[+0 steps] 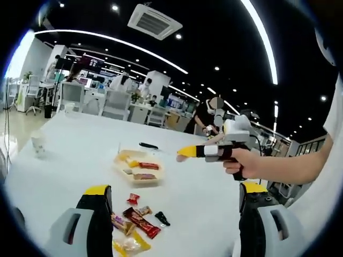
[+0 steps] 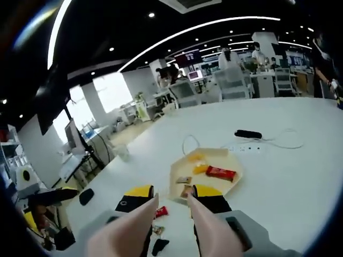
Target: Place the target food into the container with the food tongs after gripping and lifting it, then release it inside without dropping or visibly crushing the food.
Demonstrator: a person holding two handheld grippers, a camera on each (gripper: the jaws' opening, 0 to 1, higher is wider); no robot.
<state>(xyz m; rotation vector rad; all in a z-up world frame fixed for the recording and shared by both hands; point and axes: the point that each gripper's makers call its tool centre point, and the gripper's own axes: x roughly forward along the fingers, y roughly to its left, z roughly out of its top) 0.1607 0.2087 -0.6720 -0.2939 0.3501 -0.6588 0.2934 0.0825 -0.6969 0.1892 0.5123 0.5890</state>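
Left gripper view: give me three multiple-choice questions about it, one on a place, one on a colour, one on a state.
1. Where does the red-wrapped bar lie?
A. in the tray
B. on the floor
C. on a chair

2. What colour are the jaw tips of the left gripper?
A. blue
B. yellow
C. green

3. How do the left gripper's jaws stand?
A. shut on a snack
B. shut on nothing
C. wide apart, empty

Answers:
1 A, the bar sits inside the tray's rim.
2 B, both tips have yellow caps.
3 C, bare table shows between them.
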